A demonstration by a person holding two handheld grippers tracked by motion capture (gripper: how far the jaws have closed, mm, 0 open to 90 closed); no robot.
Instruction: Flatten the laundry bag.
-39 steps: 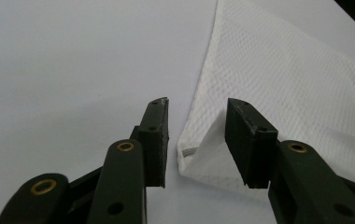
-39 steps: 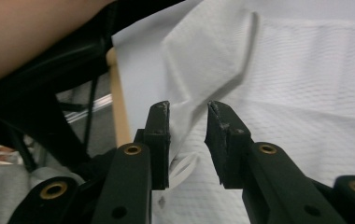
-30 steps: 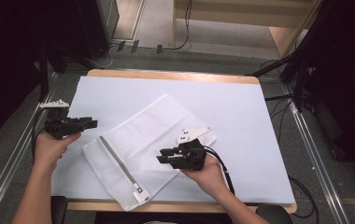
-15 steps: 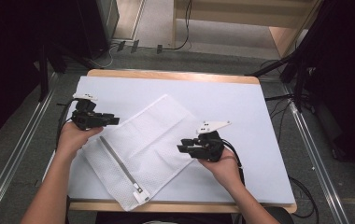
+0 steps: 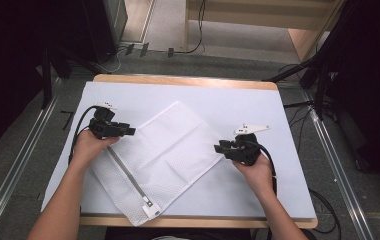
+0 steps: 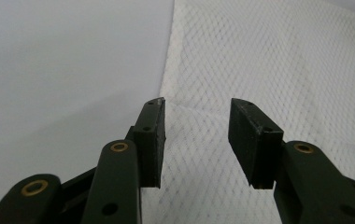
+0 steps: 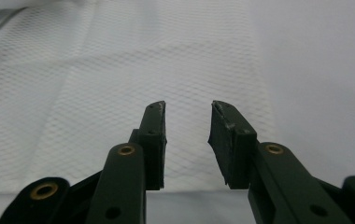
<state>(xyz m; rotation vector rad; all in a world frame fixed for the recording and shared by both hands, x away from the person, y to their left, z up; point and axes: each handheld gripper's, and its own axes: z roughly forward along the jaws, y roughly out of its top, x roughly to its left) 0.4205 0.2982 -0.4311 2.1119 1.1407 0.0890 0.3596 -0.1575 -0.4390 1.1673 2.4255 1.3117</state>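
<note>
One mesh bag [image 5: 160, 157] is laid flat on one table [image 5: 258, 105], and two grippers are held over it, one in each of two hands. The bag is a white, roughly rectangular pouch of fine netting, set on the diagonal at the middle of the table top, with its corners toward 12, 3, 6 and 9 o'clock. Fold creases are seen across its cloth. One zip [image 5: 128, 176] is run along its lower left edge, ended by a small dark pull near the 6 o'clock corner. The table top is covered by a smooth, pale sheet, with a strip of wooden edge left bare at 12 o'clock.

The left gripper [image 5: 129, 131] is held at the bag's 9 o'clock corner. Its two black, blocky jaws are parted with a clear gap, and in the left gripper view [image 6: 196, 140] netting is seen below the gap, not pinched. The right gripper [image 5: 218, 148] is held at the 3 o'clock corner. Its jaws have just been opening and are seen parted in the right gripper view [image 7: 188, 140]; mesh lies under them, and nothing is gripped.
</note>
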